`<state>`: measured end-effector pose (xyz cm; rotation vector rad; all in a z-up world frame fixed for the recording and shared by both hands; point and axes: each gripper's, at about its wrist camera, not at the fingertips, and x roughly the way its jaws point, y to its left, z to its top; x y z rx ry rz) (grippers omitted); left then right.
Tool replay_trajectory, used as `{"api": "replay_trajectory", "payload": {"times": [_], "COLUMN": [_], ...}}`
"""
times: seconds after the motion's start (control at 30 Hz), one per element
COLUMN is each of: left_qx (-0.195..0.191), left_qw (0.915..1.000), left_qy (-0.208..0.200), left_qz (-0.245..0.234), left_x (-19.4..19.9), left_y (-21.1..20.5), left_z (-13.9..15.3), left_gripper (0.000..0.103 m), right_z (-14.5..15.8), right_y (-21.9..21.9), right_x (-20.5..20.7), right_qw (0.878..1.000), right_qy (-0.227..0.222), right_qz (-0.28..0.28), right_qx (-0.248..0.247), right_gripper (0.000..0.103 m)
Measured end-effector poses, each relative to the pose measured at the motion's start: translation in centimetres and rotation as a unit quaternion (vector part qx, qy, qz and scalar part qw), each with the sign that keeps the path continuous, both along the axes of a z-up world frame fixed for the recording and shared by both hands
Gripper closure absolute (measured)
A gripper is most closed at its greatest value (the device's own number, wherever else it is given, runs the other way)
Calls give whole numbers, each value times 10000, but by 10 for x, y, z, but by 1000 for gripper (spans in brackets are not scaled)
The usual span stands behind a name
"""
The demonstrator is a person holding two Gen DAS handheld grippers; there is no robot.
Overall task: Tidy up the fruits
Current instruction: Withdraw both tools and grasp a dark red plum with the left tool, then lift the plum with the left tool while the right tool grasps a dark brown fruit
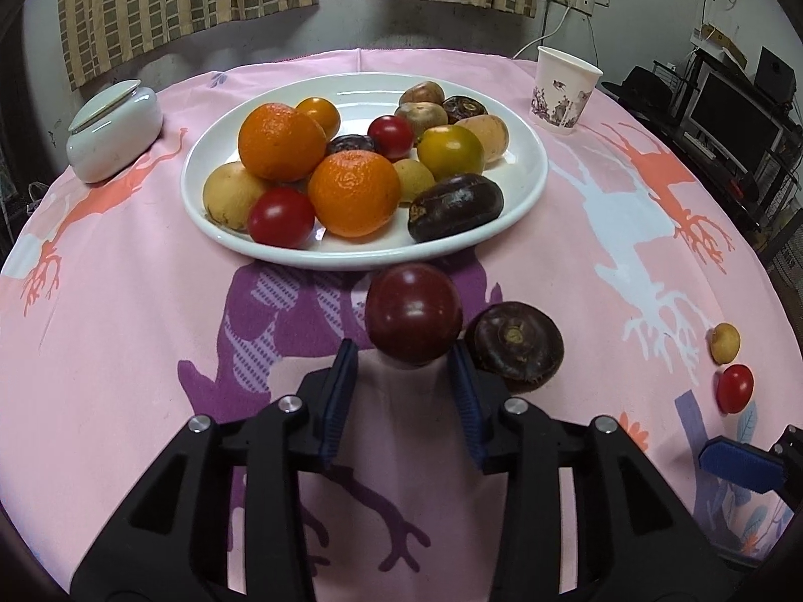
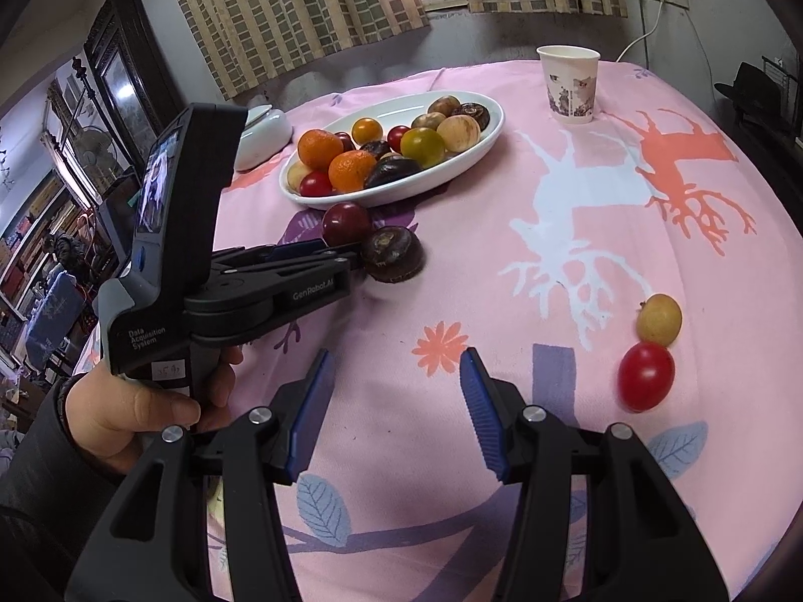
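I am working the left tool (image 1: 401,356) around a dark red round tomato (image 1: 412,312) beside the white oval plate (image 1: 522,200).

Whether its blue pads are pressing, I cannot tell; my right tool (image 2: 396,366) is hanging open over the pink counter (image 2: 502,276).

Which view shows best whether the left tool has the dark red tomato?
The left wrist view: the dark red tomato sits right at the tips of the left tool, both pads visible beside it, no clear squeeze. The right wrist view shows the tomato side-on past the tool, which crowds a brown fruit, hiding contact.
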<state>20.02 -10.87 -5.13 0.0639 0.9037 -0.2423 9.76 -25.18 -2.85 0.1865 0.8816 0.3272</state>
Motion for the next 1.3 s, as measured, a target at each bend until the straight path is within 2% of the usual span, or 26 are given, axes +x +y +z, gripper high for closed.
{"api": "replay_trajectory", "payload": {"times": [0.07,0.13,0.17,0.2,0.27,0.37,0.4,0.6,0.77,0.9,1.0,1.1,1.23,1.3], "left_qx": [-40,-93,-104,-133,-183,-260,-121,6,-35,-115,-241,-485,-373,-437], "left_qw": [10000,9999,9998,9996,9994,9996,9998,9997,9994,9995,9992,9986,9990,9989], "left_qy": [13,0,-26,-53,0,-14,-57,-238,-339,-303,-312,-95,-213,-146], "left_qz": [24,88,167,234,290,120,135,-73,-105,-34,79,168,136,108], "left_x": [2,4,5,7,12,12,10,-17,-53,-73,-78,-74,-73,-71], "left_y": [0,-1,-1,0,1,-4,-7,-3,24,50,66,78,79,80], "left_z": [0,1,2,2,0,1,2,12,25,25,18,9,7,5], "left_gripper": [58,51,43,41,46,66,66,66,66,66,66,66,66,66], "right_z": [-1,0,0,0,-1,-2,-2,-5,-8,-13,-19,-17,-15,-19], "right_y": [0,0,1,1,1,3,3,3,2,2,10,26,46,53], "right_x": [0,0,0,-1,0,0,0,1,2,7,17,29,52,64], "right_qw": [10000,10000,10000,10000,10000,10000,10000,9999,9998,9996,9988,9969,9947,9926], "right_qy": [16,11,2,-3,-4,5,15,19,-8,-37,159,120,87,99], "right_qz": [1,3,5,6,8,33,35,12,-18,-159,-214,-95,-11,-58], "right_qx": [11,12,3,-6,-18,-43,-43,-127,-172,-236,-399,-777,-1028,-1206], "right_gripper": [49,49,49,49,49,49,49,49,49,49,49,50,49,49]}}
